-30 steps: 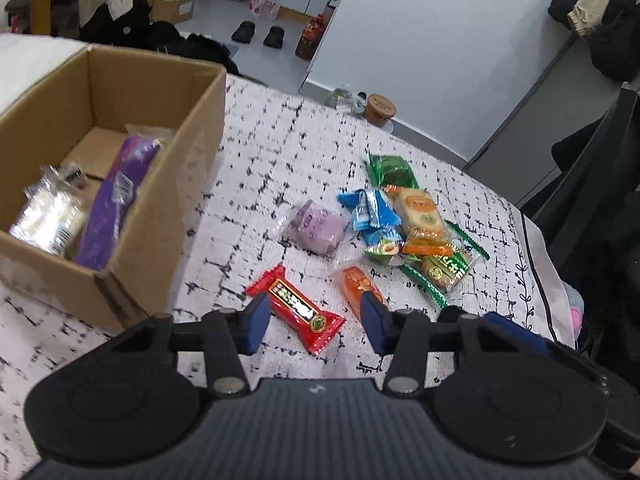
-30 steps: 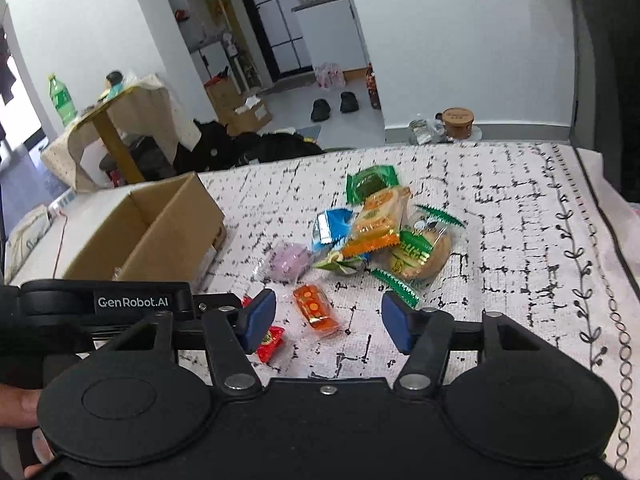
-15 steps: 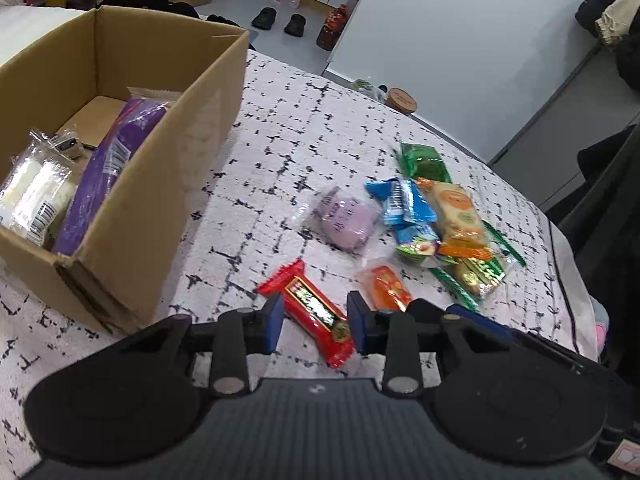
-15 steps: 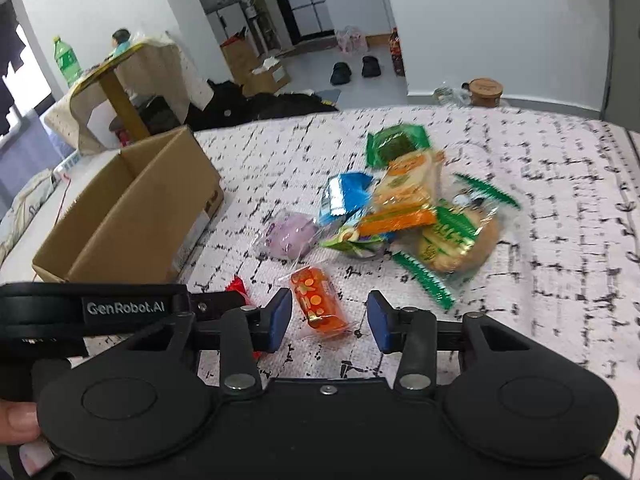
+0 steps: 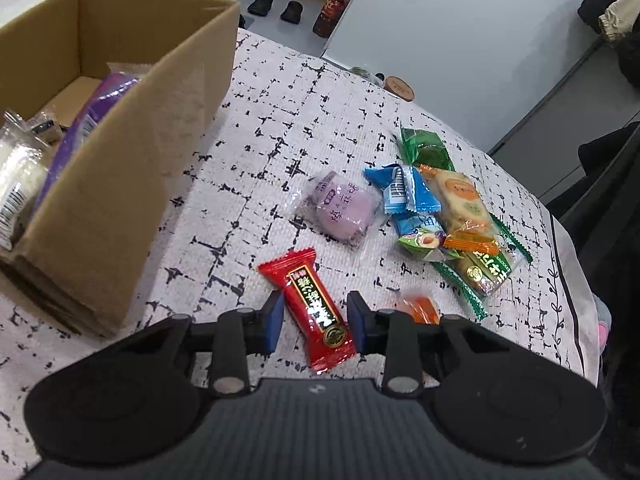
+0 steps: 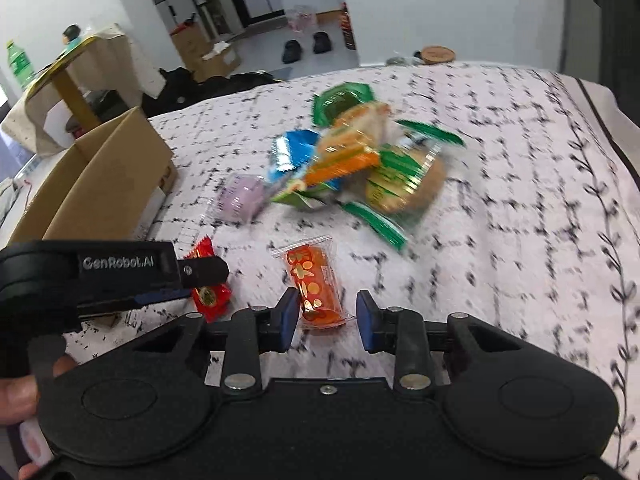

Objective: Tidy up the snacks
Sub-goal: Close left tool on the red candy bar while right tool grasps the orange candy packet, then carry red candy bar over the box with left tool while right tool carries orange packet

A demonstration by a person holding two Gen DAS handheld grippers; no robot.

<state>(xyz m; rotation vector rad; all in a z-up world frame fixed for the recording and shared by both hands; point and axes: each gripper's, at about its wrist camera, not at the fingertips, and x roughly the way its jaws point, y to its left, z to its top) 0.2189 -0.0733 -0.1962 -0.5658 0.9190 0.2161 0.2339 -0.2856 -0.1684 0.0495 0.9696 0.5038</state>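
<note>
With the cardboard box point(image 5: 120, 152) sitting open on the patterned tablecloth point(image 5: 280, 92) to the left of everything, we read the layout as box, then loose pile, then the two pieces we are on. The box already holds a purple pack point(image 5: 86, 128) and a clear-wrapped white snack point(image 5: 16, 184). The pile lies ahead of both grippers, well apart from the box: a lilac round cake point(image 5: 340, 210), a blue wrapper point(image 5: 404, 190), and green and orange packs stacked to its right.

Nearer in, each hand has its own target. The left gripper point(image 5: 315, 322) straddles the red candy bar point(image 5: 312, 312); the bar's long axis runs diagonally, far end toward the box, near end toward us, so the pads bear on its long sides. Its jaws have just been closing, with the bar between them; the left pad looks to be at the wrapper and the right pad shows a sliver of gap, so we call it not yet clamped.

The right gripper point(image 6: 327, 318) has the orange snack point(image 6: 316, 284) between its jaws, long axis running nearly straight away from us. Those jaws have just been closing too; a clear gap is left at the right pad.

Left hand is the nearer to the box, so the red bar has the shorter carry.
</note>
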